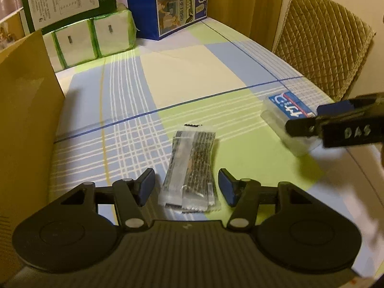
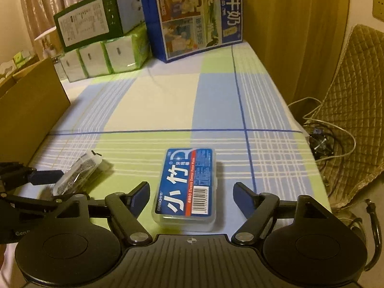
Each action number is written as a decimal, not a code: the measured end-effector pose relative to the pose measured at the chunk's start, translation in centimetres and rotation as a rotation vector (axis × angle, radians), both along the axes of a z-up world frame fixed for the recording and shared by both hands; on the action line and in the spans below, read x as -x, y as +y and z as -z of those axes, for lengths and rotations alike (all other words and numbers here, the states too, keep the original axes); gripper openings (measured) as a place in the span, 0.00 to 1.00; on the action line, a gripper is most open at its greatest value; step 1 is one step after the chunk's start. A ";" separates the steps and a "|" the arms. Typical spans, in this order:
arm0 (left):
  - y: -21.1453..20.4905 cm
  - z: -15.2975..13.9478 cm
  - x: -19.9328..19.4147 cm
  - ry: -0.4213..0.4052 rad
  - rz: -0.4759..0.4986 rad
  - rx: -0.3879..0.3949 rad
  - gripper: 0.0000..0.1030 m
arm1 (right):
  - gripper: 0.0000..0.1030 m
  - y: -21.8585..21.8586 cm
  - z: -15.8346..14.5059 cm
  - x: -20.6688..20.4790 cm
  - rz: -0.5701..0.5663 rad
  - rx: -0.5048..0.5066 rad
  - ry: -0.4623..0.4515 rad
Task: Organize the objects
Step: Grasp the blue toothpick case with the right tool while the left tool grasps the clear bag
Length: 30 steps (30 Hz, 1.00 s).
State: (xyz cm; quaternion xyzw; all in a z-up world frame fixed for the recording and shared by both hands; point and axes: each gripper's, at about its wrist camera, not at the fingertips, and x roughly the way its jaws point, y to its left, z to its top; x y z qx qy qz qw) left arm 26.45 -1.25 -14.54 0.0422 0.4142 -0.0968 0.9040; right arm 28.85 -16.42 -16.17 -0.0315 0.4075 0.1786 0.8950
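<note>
A clear plastic packet of thin sticks [image 1: 192, 170] lies on the checked tablecloth, its near end between the open fingers of my left gripper [image 1: 187, 187]. It also shows at the left of the right wrist view as the packet [image 2: 79, 172]. A clear dental floss box with a blue label [image 2: 187, 184] lies flat between the open fingers of my right gripper [image 2: 192, 194]. The same box [image 1: 288, 117] sits at the right of the left wrist view, partly behind the right gripper [image 1: 309, 117]. Neither gripper touches anything.
A cardboard box wall [image 1: 26, 110] rises along the left. At the back stand tissue packs [image 2: 105, 57], a green carton [image 2: 91, 24] on them, and a blue milk carton [image 2: 196, 16]. A quilted chair [image 1: 324, 38] and cables [image 2: 321, 141] are beyond the table's right edge.
</note>
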 end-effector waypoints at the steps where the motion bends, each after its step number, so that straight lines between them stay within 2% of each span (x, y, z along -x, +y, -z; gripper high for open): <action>1: 0.0 -0.1 -0.1 -0.002 -0.004 0.004 0.51 | 0.71 0.2 0.1 -0.1 -0.003 0.001 -0.001; 6: -0.2 -0.2 -0.9 -0.019 -0.005 0.012 0.51 | 0.69 0.8 0.7 -0.8 0.003 0.021 0.012; 8: -0.2 -0.1 -1.2 -0.015 -0.007 0.019 0.49 | 0.59 1.1 0.8 -1.1 0.007 0.029 0.018; 11: -0.1 0.2 -1.3 -0.008 -0.013 0.009 0.48 | 0.54 1.6 1.2 -1.3 0.000 0.041 0.034; 21: 0.0 0.4 -1.4 -0.008 -0.006 0.012 0.44 | 0.53 2.1 1.3 -1.3 0.004 0.056 0.042; 24: -0.3 0.4 -1.2 -0.010 0.015 0.012 0.32 | 0.53 2.1 1.3 -1.3 -0.002 0.061 0.042; 30: -0.9 0.3 -0.8 -0.015 0.022 -0.013 0.30 | 0.53 2.2 1.3 -1.2 0.000 0.073 0.041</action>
